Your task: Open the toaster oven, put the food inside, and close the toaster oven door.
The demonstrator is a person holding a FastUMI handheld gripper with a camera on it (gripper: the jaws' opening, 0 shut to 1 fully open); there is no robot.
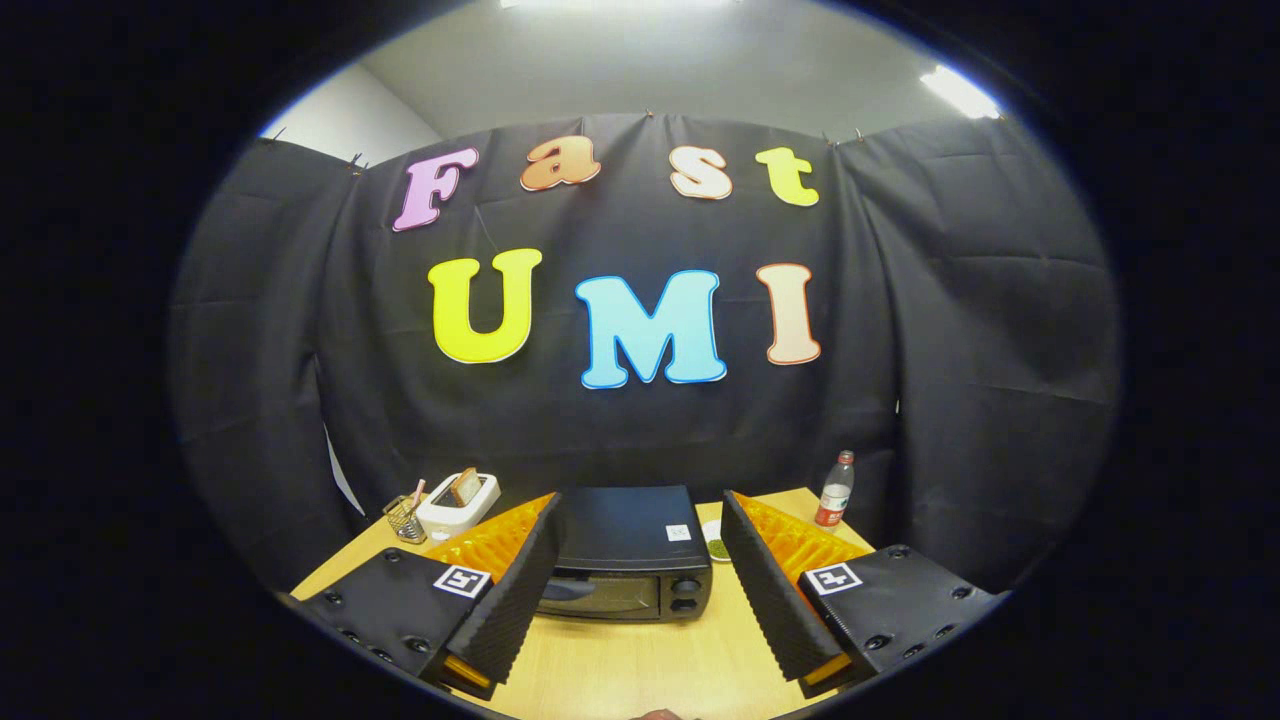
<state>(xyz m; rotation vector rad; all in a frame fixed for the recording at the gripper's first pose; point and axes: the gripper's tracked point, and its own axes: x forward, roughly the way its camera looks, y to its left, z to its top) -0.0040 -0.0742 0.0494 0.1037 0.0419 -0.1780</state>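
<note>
The tool (pixel 640 590) hangs above the wooden table (pixel 640 665), its two fingers (pixel 510 600) spread wide apart with nothing held between them. Framed in the gap between those fingers, a little way ahead, sits the black toaster oven (pixel 625 555), square on the table and facing the tool. Its glass door (pixel 600 592) is shut, the handle running across the upper part of the door, and two round knobs (pixel 686 594) are stacked one above the other at the right of the front panel. A small white sticker (pixel 679 533) sits on the oven's flat top near the right front corner. Just beside the oven's right side, partly hidden by the right finger, a small white dish (pixel 715 545) holds something green, the food, resting on the table outside the oven. Beyond the right finger, near the far right corner of the table, a clear plastic bottle (pixel 835 492) with a red cap stands upright. Off to the left, beyond the left finger, a white toaster (pixel 458 503) has slices of bread standing in its slots, and just beside it on the left sits a small wire basket (pixel 404 518) with a few things sticking up out of it. Black cloth backs the whole booth.
</note>
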